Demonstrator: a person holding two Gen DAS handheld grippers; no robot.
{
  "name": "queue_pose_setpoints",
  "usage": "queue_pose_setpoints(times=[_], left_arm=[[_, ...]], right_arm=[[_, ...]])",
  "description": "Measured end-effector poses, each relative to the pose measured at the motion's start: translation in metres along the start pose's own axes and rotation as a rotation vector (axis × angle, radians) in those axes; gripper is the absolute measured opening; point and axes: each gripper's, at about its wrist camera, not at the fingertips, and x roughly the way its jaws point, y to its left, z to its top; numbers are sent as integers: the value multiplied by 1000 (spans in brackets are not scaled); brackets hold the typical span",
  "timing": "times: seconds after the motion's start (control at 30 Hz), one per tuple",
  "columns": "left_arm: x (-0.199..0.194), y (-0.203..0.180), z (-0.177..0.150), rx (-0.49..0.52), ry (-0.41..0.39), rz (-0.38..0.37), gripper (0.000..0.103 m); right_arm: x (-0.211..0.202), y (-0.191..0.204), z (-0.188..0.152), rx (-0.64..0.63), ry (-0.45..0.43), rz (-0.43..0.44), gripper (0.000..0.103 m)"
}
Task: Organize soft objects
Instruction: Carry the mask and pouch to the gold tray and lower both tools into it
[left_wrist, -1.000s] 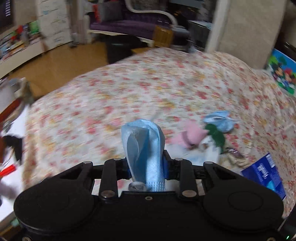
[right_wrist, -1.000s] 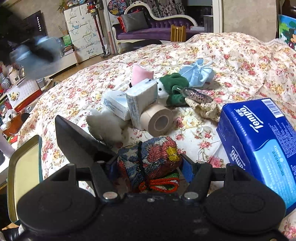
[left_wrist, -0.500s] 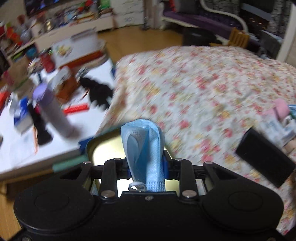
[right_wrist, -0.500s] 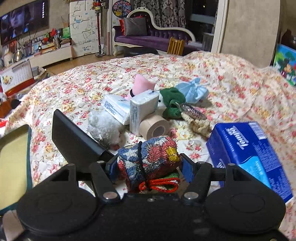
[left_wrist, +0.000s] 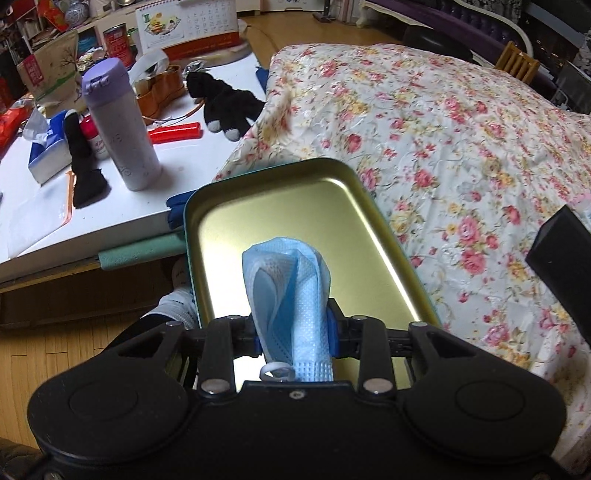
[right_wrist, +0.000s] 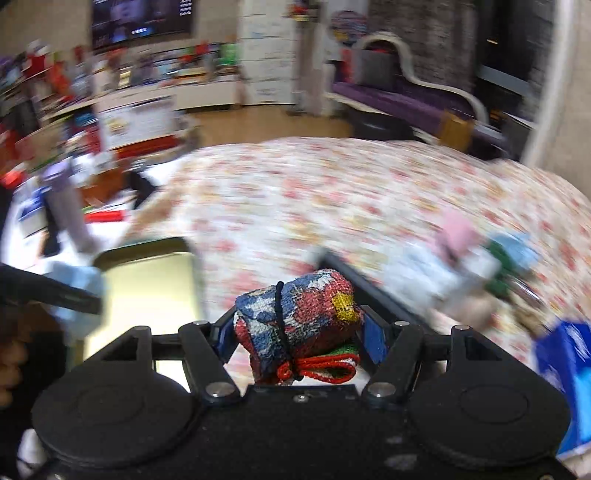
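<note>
A folded light-blue face mask stands between the blue pads of my left gripper. Its jaws are opening, with the pads still against the mask. The gripper hangs over the near end of an empty gold tin tray with a teal rim, which lies at the bed's edge. My right gripper is shut on a rolled knitted cloth bundle, red, blue and white, tied with black and red cord. The right wrist view is blurred; the tray lies to its left, with the mask over it.
A floral bed cover fills the right. Left of the tray, a white table holds a purple bottle, black gloves and clutter. A blurred pile of soft things and a blue tissue pack lie on the bed.
My left gripper has swung left and down with the mask, from over the bed to over the tin tray. My right gripper has risen and turned left with the bundle.
</note>
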Motion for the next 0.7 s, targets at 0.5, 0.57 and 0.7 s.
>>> queue_pose_setpoints(times=[0.5,0.57,0.7], left_arm=[[40,30,-8,-82,51,49,33],[43,33,-8,-84,54,55,33],[47,33,-8,-69,49,78,44]], right_arm=[[43,111,22,-182,158,89,65],[58,115,21,-184,190,77,65],[74,118,16,-178,229,76,65]])
